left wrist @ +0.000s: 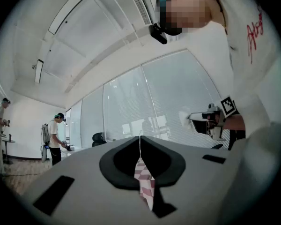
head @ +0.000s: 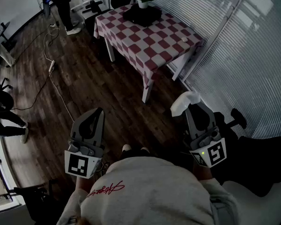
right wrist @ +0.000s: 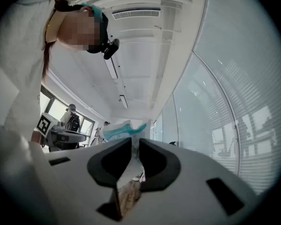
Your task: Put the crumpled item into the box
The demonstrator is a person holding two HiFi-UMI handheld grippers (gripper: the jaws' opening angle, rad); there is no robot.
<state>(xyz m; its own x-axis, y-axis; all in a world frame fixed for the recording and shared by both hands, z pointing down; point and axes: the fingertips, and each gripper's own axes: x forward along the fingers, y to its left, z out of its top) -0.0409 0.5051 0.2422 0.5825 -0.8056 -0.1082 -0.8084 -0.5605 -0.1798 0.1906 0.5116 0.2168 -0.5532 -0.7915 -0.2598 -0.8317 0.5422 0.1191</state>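
The crumpled item (head: pixel 184 102) is a white wad, pinched at the tip of the right tool (head: pixel 193 108). In the head view it is at 3 o'clock from the middle, in the air above the floor (head: pixel 107 93) and well apart from the tabletop (head: pixel 147 41). In the right gripper view the wad (right wrist: pixel 125 129) looks white with some teal, and it sits at the far end of the right tool (right wrist: pixel 133 139), whose jaws stand narrow and close on it.

The left tool (head: pixel 96 114) is at 7 o'clock, also held in the air. In the left gripper view the jaws of this tool (left wrist: pixel 140 137) meet, and only a thin slit between them shows a strip of the checked cloth below. Nothing is between them.

The tabletop is at 12 o'clock, covered with a red and white checked cloth. A dark box (head: pixel 141 14) lies at its far end, with a plant pot (head: pixel 144 0) just behind it. A small white thing (head: pixel 184 40) lies near the edge at 2 o'clock.

A window with blinds (head: pixel 243 55) fills the side from 1 to 4 o'clock. A person (head: pixel 61 3) stands at 11 o'clock.
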